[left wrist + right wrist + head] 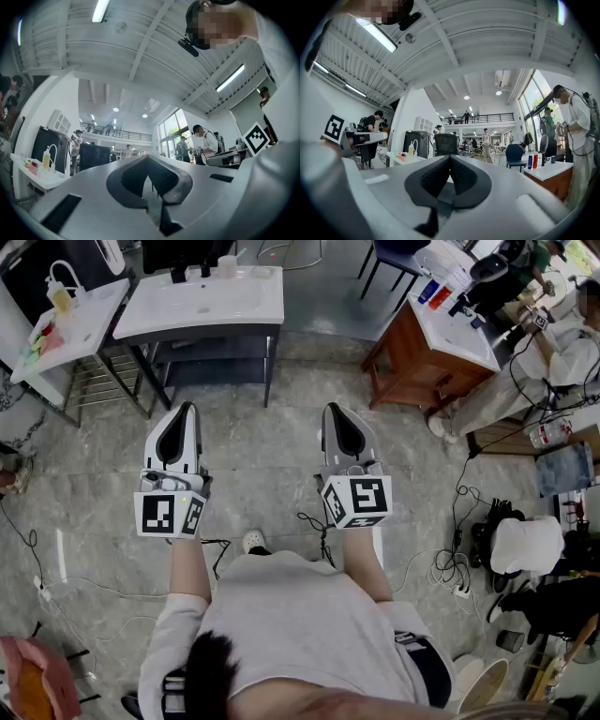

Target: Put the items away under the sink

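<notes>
L gripper (183, 414): jaws pressed together, nothing btwn them; held low over the floor, tip aimed fwd toward the sink.
R gripper (336, 412): jaws likewise closed on nothing; level w/ the L one, off to its right, not touching.
Sink (211, 301): white, straight ahead at top of head view, on dark legs; well apart from both grippers.
Shelf (211, 367): dark, open, directly under the sink; contents too dim to tell.
Pump bottle (61, 294): yellowish, upright on the white surface (89, 329) left of the sink, near its far corner.
Red and blue bottles (429, 292): upright, close together on the white top of the wooden cabinet (403, 362), off to the right.
Floor (272, 465): grey stone-look tiles; thin cables (314, 523) trailing near the feet.
Seated person (562, 357): far right, beside the wooden cabinet, light clothes.
</notes>
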`<state>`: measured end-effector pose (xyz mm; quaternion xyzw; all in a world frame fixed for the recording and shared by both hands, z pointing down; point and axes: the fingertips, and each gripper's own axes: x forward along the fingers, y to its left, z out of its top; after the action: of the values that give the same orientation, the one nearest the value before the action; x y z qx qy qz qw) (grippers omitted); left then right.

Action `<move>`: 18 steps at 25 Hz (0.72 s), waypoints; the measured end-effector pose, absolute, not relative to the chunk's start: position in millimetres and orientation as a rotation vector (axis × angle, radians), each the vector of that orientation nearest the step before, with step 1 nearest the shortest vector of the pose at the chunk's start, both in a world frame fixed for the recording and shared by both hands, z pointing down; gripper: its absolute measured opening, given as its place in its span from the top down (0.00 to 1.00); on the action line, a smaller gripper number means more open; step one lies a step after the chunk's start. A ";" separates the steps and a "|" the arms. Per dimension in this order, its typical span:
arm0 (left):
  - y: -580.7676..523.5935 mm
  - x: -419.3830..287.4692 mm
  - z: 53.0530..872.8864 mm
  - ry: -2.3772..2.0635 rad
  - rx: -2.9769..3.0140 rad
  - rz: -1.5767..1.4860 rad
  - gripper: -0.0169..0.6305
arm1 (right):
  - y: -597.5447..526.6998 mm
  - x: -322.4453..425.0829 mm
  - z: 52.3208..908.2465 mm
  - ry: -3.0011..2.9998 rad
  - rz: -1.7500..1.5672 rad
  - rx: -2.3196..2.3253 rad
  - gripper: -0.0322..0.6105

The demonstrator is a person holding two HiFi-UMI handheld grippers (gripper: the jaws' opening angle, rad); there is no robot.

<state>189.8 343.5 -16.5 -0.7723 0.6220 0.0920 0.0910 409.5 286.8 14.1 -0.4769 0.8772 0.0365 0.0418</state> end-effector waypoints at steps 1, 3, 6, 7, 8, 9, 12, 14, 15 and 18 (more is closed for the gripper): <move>343.6 189.6 -16.4 1.849 -2.294 0.276 0.96 | 286.9 408.9 14.3 2.685 0.112 -1.458 0.93; 344.2 189.3 -16.4 1.850 -2.291 0.280 0.96 | 287.4 407.9 14.5 2.686 0.115 -1.454 0.93; 346.2 189.7 -17.4 1.855 -2.285 0.278 0.96 | 288.4 408.0 14.6 2.686 0.118 -1.450 0.93; 346.6 189.8 -17.9 1.857 -2.284 0.277 0.96 | 288.3 408.2 14.3 2.686 0.118 -1.449 0.93; 346.6 189.8 -18.5 1.859 -2.283 0.275 0.96 | 287.9 408.2 13.9 2.686 0.117 -1.448 0.93; 346.3 189.4 -19.0 1.861 -2.283 0.273 0.96 | 287.3 407.8 13.5 2.685 0.117 -1.448 0.93; 344.6 185.2 -19.0 1.868 -2.289 0.268 0.96 | 284.9 404.4 13.4 2.685 0.118 -1.454 0.93; 343.2 181.4 -18.1 1.870 -2.293 0.265 0.96 | 282.6 401.2 14.7 2.684 0.112 -1.460 0.93; 342.5 179.4 -17.9 1.867 -2.295 0.262 0.96 | 281.4 399.7 15.1 2.679 0.105 -1.460 0.93; 340.7 172.3 -18.8 1.854 -2.300 0.259 0.96 | 277.9 394.7 14.3 2.653 0.097 -1.450 0.93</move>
<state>172.3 340.7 -18.8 -0.7726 0.6228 0.0868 0.0878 394.7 277.9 14.3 -0.4787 0.8755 0.0320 0.0582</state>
